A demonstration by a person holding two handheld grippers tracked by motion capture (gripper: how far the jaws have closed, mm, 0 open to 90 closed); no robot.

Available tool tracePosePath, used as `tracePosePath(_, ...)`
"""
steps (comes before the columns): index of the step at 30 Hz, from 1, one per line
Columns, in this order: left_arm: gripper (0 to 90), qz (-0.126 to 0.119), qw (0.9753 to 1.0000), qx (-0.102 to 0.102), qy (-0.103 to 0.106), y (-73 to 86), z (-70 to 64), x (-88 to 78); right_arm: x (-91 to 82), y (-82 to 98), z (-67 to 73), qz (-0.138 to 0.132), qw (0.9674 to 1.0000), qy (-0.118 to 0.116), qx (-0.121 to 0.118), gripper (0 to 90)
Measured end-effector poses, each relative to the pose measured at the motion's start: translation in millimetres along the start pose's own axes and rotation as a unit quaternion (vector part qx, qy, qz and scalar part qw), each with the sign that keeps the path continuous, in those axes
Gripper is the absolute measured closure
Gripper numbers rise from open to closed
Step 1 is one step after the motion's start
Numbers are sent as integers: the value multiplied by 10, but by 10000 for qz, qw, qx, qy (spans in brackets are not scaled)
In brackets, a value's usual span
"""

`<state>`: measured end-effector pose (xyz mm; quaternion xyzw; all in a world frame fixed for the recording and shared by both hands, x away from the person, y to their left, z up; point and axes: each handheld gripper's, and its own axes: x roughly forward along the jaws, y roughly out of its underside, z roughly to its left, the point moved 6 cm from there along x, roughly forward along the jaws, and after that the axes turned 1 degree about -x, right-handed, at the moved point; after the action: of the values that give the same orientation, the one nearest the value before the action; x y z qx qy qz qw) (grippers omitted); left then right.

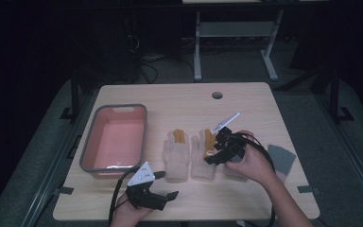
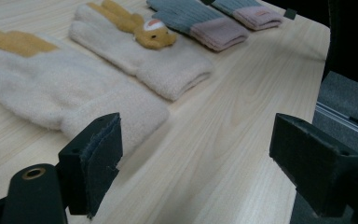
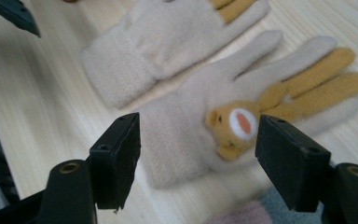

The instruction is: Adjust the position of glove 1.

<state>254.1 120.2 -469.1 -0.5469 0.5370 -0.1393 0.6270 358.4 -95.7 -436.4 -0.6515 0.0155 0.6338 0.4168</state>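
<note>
**Two cream gloves, two spread claws**

Two cream knitted gloves lying side by side at the table's middle, cuffs toward the near edge. Hovering over the right cream glove with the orange bear face (image 3: pixel 235 126), the right gripper (image 3: pixel 198 163), jaws standing wide with nothing between them, bracketing the glove's cuff and bear patch from above. Lying flat just left of it, nearly touching, the left cream glove with orange fingers (image 1: pixel 176 153). Waiting near the table's near edge, the left gripper (image 2: pixel 196 168), jaws likewise gaping and empty, pointing toward that glove's cuff, close beside one jaw. Resting farther right, two grey knitted gloves with pink cuffs (image 2: pixel 200 21), side by side. Sitting at the left of the light wooden table (image 1: pixel 246 101), a pink plastic tub with a grey rim (image 1: pixel 115 137).
</note>
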Motion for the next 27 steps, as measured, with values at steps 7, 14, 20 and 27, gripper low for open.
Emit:
tracePosePath(7, 170, 13, 10000, 60, -35, -6, -10, 6, 141, -63, -95, 289, 9994, 87, 139, 356)
tracePosePath(14, 170, 0, 10000, 24, -10, -7, -13, 6, 307, -61, -185, 565, 9979, 171, 249, 356)
tracePosePath(20, 170, -15, 10000, 32, 6, -12, -11, 18, 439, -51, -224, 795, 9961, 257, 287, 381)
tracePosePath(27, 170, 25, 10000, 33, 17, -4, -9, 20, 564, -7, -240, 1028, 9937, 355, 269, 414)
